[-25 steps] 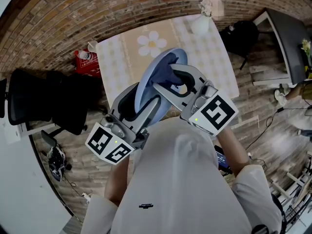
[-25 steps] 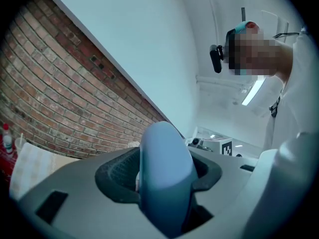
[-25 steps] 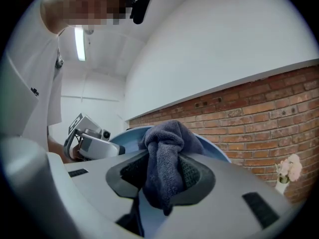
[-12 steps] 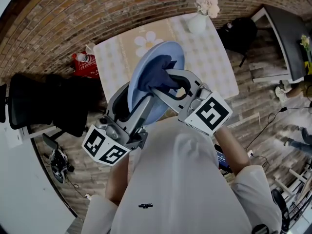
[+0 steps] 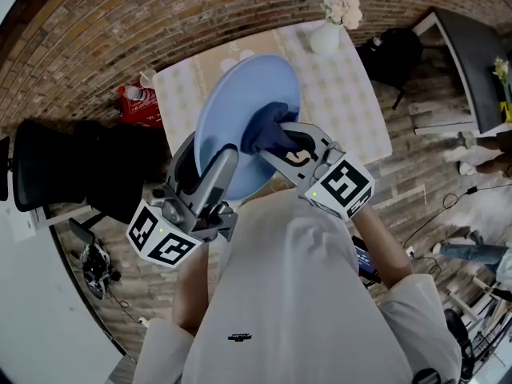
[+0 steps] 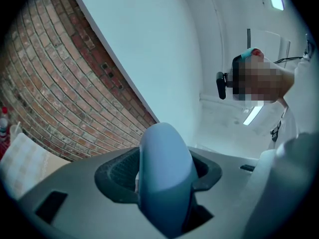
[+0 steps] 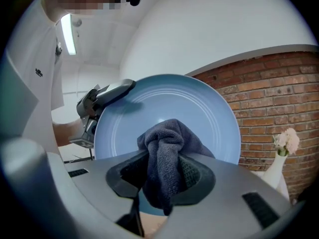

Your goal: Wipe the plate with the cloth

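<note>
A light blue plate (image 5: 240,110) is held tilted up in the air above the table, its face turned to the right. My left gripper (image 5: 214,174) is shut on its lower rim; in the left gripper view the plate (image 6: 164,178) shows edge-on between the jaws. My right gripper (image 5: 276,144) is shut on a dark blue cloth (image 5: 270,129), which is pressed against the plate's face. In the right gripper view the cloth (image 7: 167,158) bunches between the jaws in front of the plate (image 7: 164,113), with the left gripper (image 7: 102,98) at its left rim.
Below the plate stands a table with a pale checked cloth (image 5: 352,94) and a white vase of flowers (image 5: 328,30) at its far right corner. A black chair (image 5: 72,174) is at the left, a red pack (image 5: 144,106) on the brick floor.
The plate has turned more face-on and risen, now hiding the flower print on the table. The right gripper with the cloth has slid down and right on the plate's face.
</note>
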`<state>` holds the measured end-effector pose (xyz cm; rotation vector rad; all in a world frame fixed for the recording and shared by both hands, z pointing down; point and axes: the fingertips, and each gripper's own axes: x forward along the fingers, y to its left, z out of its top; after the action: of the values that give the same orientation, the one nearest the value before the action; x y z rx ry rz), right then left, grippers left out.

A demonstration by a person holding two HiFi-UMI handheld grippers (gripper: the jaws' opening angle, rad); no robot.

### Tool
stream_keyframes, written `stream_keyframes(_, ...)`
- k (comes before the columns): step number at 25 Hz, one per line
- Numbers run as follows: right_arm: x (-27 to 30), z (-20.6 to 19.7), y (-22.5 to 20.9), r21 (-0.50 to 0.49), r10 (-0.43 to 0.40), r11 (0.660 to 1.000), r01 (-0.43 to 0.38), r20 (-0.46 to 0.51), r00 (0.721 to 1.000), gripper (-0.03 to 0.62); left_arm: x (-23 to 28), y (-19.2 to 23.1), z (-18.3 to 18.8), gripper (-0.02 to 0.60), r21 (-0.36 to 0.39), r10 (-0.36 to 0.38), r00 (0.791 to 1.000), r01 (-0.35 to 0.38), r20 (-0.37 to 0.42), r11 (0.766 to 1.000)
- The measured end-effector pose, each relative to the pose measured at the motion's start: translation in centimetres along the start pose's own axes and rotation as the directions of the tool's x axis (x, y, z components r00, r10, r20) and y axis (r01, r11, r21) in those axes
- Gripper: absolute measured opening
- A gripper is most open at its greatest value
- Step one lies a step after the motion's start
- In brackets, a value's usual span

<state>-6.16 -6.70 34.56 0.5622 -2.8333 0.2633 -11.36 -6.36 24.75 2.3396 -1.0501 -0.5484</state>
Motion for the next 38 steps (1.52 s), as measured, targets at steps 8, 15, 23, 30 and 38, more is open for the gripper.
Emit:
stream_keyframes(8,0.0,-3.1,-0.2,0.023,-0.011,1.0,0.013,-0.095,0.995,0.143,0.1,0.0,0.6,0.245,0.009,0.0,1.0,0.0,0.013,1.0)
stream_keyframes(15,-0.5,-4.6,0.2,0.05,0.018,0.999,-0.009,-0.189,0.982,0.143,-0.1,0.3,0.0,0.245,-0.006,0.02,1.0,-0.02,0.015,1.0)
stream_keyframes(23,-2.1,-3.2,1.8,-0.004,0.024,1.0,-0.025,-0.15,0.988,0.143,-0.1,-0.1,-1.3,0.245,0.013,0.051,0.999,-0.051,0.004,0.999)
stream_keyframes(30,-2.6,3.3,2.6,-0.117,0.003,0.993,0.006,0.081,0.997,0.143,0.7,-1.2,-3.4,0.245,-0.027,0.004,0.999,-0.005,-0.033,1.0)
stream_keyframes(38,-2.4,6.7,2.5,-0.064,-0.027,0.997,0.044,0.243,0.97,0.143,1.8,-2.1,-5.8,0.245,-0.059,-0.044,0.996,0.04,-0.077,0.997)
